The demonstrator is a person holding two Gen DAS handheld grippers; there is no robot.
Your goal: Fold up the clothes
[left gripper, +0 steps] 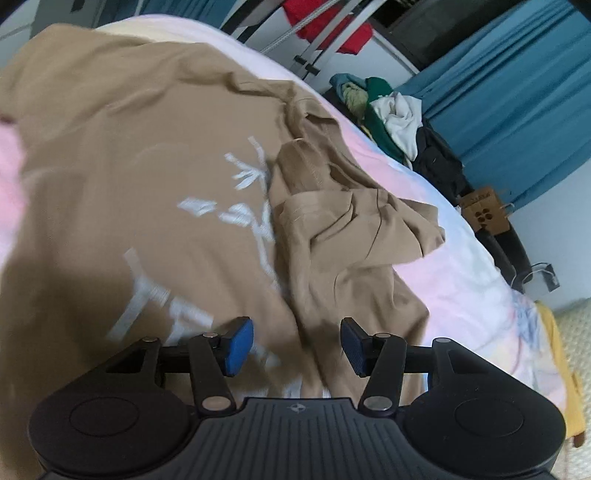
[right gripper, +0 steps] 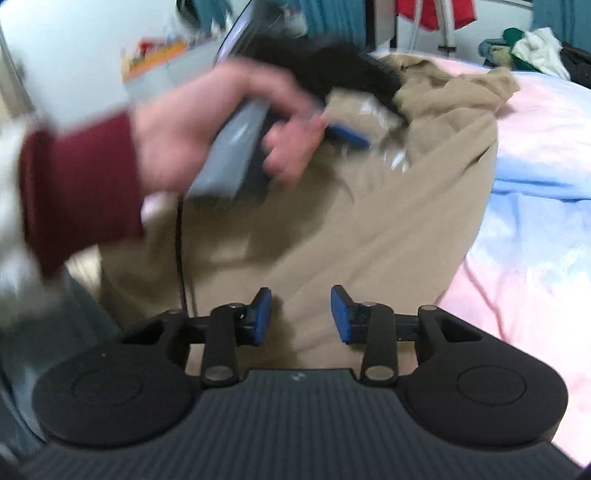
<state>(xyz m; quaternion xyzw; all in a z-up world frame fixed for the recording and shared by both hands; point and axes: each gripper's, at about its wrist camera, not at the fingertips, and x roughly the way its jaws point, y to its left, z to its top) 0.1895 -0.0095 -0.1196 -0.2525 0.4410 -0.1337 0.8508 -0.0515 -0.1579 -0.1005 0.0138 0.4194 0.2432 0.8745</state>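
A tan T-shirt (left gripper: 155,177) with a white print lies spread on the bed, one sleeve bunched in folds (left gripper: 343,218) at its right side. My left gripper (left gripper: 296,345) is open and empty just above the shirt near the print. My right gripper (right gripper: 301,315) is open and empty over the plain tan cloth (right gripper: 332,229). In the right wrist view the person's hand (right gripper: 207,122) with a dark red cuff holds the other gripper's grey handle over the far part of the shirt; one of its blue pads (right gripper: 349,136) shows there, blurred.
The bed sheet (left gripper: 458,266) is pink and pale blue. A heap of other clothes (left gripper: 391,114) lies past the bed's far edge, before blue curtains (left gripper: 517,92). A cardboard box (left gripper: 484,210) stands on the floor. Red garments (left gripper: 332,26) hang on a rack.
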